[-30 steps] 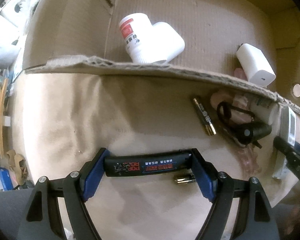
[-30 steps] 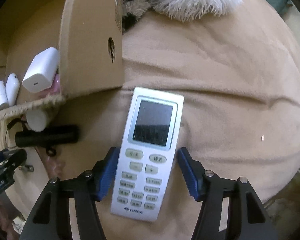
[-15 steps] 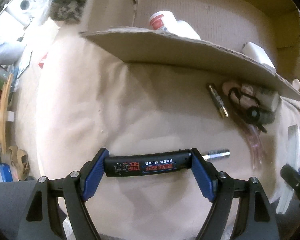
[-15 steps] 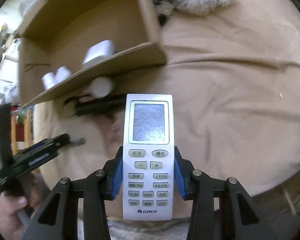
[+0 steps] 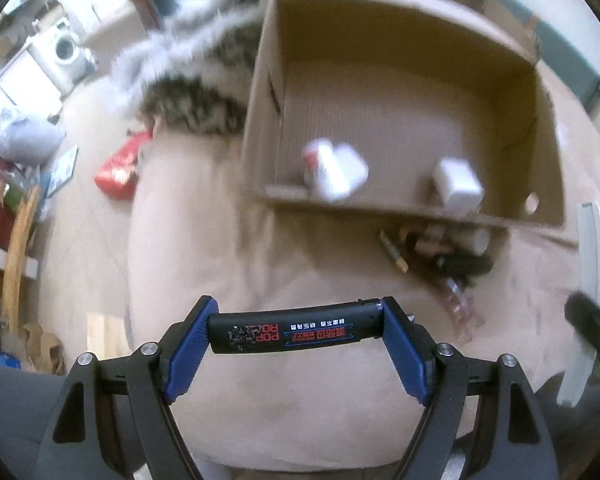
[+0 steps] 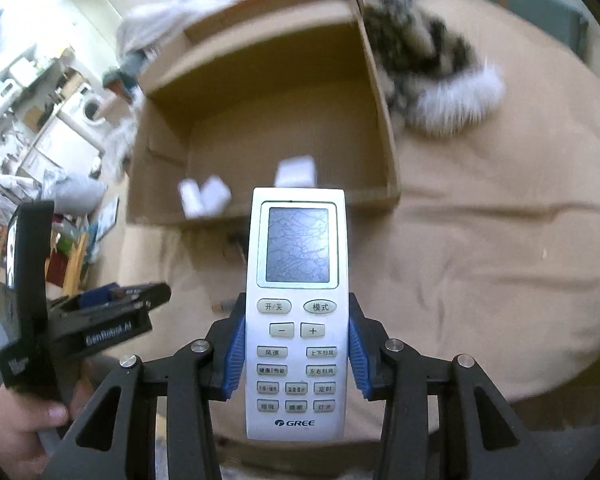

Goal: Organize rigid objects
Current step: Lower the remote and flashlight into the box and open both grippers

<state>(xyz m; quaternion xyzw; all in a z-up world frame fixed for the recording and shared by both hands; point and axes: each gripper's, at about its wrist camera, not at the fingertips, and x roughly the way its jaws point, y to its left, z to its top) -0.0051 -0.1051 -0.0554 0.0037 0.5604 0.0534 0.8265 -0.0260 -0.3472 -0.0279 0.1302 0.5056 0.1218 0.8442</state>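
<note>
My left gripper (image 5: 296,330) is shut on a black lighter (image 5: 292,330) with red and blue print, held crosswise above the tan blanket. My right gripper (image 6: 296,350) is shut on a white GREE remote (image 6: 298,312), held upright above the blanket. An open cardboard box (image 5: 404,40) (image 6: 380,92) lies ahead of both. Inside it are a white bottle with a red label (image 5: 320,164), a white earbud case (image 5: 350,174) and a white charger (image 5: 458,186) (image 6: 296,170). The left gripper body also shows in the right wrist view (image 6: 100,316).
Small items lie on the blanket in front of the box: a battery (image 5: 392,250), a black cylinder (image 5: 464,266) and a clear plastic piece (image 5: 458,304). A furry pillow (image 5: 196,104) (image 6: 432,76) lies behind the box. A red packet (image 5: 118,168) lies at the left.
Both grippers have lifted and pulled back from the blanket with their objects. The right gripper closed on the remote and raised it. The box interior now shows from above.
</note>
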